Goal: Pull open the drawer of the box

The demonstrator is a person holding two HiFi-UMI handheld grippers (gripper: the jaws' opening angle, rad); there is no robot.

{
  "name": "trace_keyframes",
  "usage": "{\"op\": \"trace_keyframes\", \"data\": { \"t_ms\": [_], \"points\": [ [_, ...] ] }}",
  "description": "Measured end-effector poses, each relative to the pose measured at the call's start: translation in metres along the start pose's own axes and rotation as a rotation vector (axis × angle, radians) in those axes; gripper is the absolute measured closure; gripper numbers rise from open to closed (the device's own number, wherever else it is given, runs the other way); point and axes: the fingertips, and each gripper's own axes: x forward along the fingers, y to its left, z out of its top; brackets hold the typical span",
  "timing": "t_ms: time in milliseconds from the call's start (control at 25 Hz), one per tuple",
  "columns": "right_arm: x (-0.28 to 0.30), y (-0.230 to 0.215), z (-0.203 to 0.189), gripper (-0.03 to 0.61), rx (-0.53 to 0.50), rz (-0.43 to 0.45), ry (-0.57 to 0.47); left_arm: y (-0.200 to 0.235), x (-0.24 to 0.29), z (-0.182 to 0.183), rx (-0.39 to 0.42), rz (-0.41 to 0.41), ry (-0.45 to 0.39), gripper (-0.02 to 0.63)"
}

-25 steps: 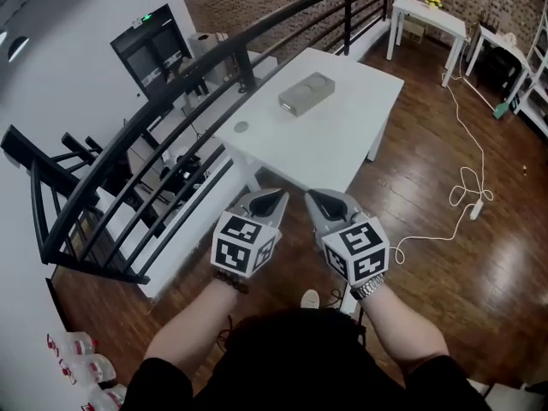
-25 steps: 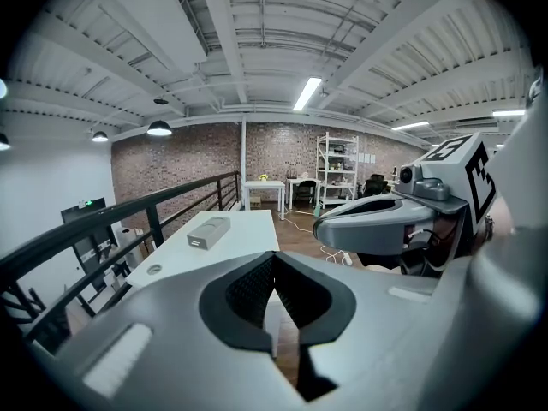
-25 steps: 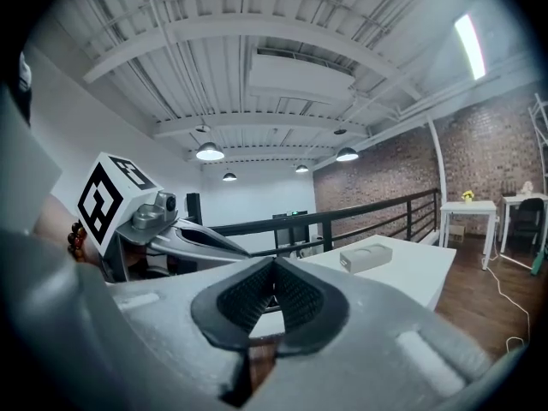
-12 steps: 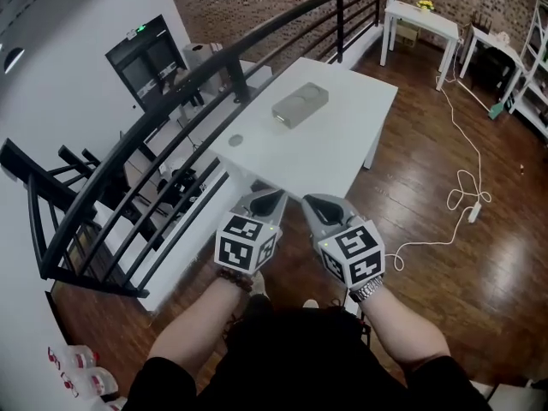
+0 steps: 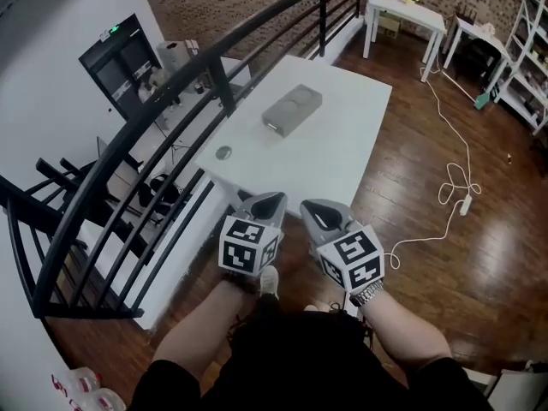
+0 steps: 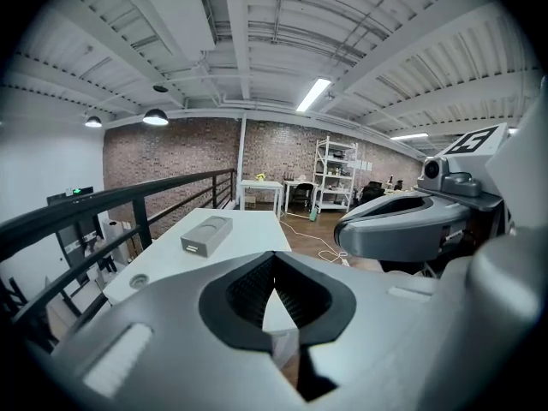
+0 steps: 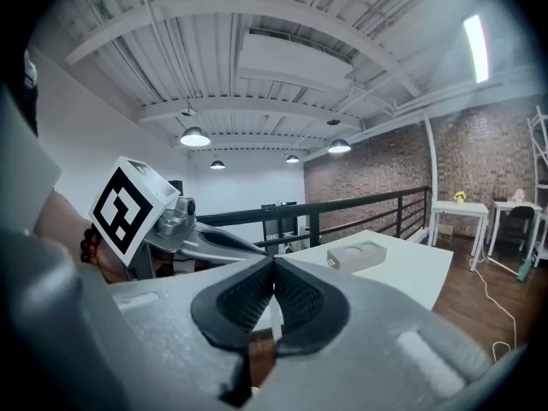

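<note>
A small grey box [image 5: 291, 109] with a drawer front at its near end lies on the white table [image 5: 325, 157], toward the far left side. It also shows in the left gripper view as the box [image 6: 206, 234] and in the right gripper view as the box [image 7: 357, 255]. My left gripper [image 5: 276, 198] and right gripper [image 5: 304, 204] are held side by side short of the table's near edge, well away from the box. Both are shut with nothing between the jaws. The left gripper [image 6: 274, 256] and right gripper [image 7: 274, 261] show their pads touching at the tips.
A black railing [image 5: 171, 84] runs along the table's left side, with a drop to a lower floor beyond. A small round disc [image 5: 223, 152] sits near the table's left edge. A white cable [image 5: 445, 187] trails over the wooden floor at right. White tables [image 5: 407, 11] and shelves [image 5: 527, 67] stand at the back.
The view has shifted forward and the table now lies a little closer and further left. Both grippers keep their place side by side and stay shut.
</note>
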Motion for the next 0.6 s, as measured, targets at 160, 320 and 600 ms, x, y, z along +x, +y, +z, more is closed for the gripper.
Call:
{"op": "trace_keyframes", "data": {
  "t_ms": [160,320,600],
  "points": [
    [0.039,-0.011,0.001,0.586,0.020,-0.023,0.031,0.037,0.023,-0.003,-0.030,-0.030,0.019,0.597],
    [0.078,-0.024,0.001,0.586,0.039,-0.056,0.069,0.072,0.046,-0.005,-0.059,-0.071,0.036,0.597],
    [0.136,-0.042,0.020,0.586,0.040,-0.103,0.119,0.123,0.079,0.002,-0.091,-0.140,0.061,0.595]
  ]
}}
